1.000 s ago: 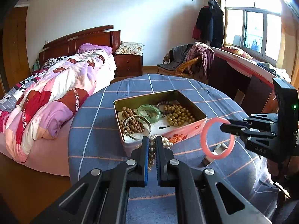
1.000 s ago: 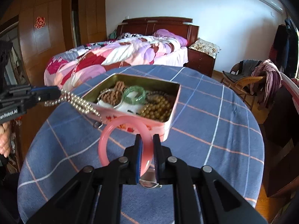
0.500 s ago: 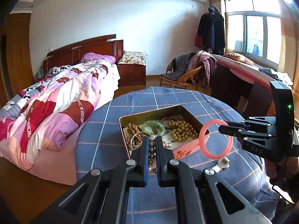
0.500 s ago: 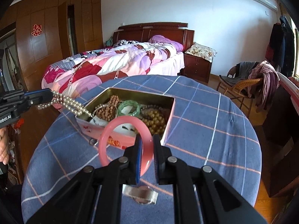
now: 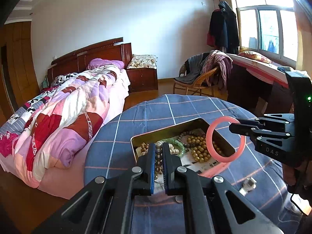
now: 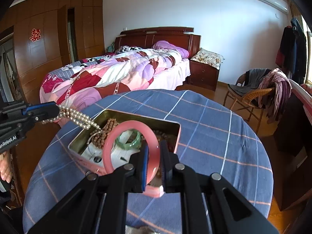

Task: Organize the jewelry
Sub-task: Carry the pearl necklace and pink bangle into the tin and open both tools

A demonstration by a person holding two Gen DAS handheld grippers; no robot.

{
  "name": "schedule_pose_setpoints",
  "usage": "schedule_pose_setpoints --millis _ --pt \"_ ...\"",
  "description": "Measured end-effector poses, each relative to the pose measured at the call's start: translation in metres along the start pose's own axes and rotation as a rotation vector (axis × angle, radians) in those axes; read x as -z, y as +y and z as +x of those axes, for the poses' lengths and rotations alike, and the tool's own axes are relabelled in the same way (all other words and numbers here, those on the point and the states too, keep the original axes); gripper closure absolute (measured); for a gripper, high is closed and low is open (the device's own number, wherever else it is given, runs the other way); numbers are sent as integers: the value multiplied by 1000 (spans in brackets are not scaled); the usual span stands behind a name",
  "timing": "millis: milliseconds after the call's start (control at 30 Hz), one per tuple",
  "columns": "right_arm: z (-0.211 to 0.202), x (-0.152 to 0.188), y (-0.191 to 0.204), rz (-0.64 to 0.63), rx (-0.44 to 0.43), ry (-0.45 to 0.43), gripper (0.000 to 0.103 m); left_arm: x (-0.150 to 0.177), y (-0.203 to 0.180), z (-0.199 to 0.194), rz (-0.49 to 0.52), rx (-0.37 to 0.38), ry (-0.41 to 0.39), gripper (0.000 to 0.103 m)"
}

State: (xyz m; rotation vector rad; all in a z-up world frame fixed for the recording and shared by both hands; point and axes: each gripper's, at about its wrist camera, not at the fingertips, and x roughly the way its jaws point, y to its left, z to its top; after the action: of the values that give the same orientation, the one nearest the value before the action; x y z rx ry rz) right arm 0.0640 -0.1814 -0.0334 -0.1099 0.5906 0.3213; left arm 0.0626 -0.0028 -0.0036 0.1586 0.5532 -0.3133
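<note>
Both grippers loaded above the tin

Left gripper pinches a pearl strand; right gripper clamps a pink bangle (held upright).

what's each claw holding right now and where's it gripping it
Left claw: a strand of white pearl beads, pinched at one end, the rest trailing into the tin. Right claw: a pink round bangle, clamped across its rim on one side.

bed, chair, perhaps wardrobe
</note>
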Motion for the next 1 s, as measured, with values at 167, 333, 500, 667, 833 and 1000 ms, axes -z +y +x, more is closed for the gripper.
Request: schedule_pose_setpoints --millis 167,333,500,667,833,1000 --pt "12 -8 -3 3 12 3 90 -4 4 21 -5 -20 19 98" --pt "22 -13 -6 3 27 11 90 -4 4 34 1 -35 36 98" --pt "31 -13 -5 -10 40 28 90 -3 -1 41 20 -43 44 98" --pt "42 -13 -7 -17 53 43 90 -6 -3 51 35 -51 51 98" --pt "50 -12 -6 -24 65 58 90 -6 -5 61 42 -63 63 98" --pt "56 -11 -8 -16 68 69 90 -5 -6 71 57 -79 74 98"
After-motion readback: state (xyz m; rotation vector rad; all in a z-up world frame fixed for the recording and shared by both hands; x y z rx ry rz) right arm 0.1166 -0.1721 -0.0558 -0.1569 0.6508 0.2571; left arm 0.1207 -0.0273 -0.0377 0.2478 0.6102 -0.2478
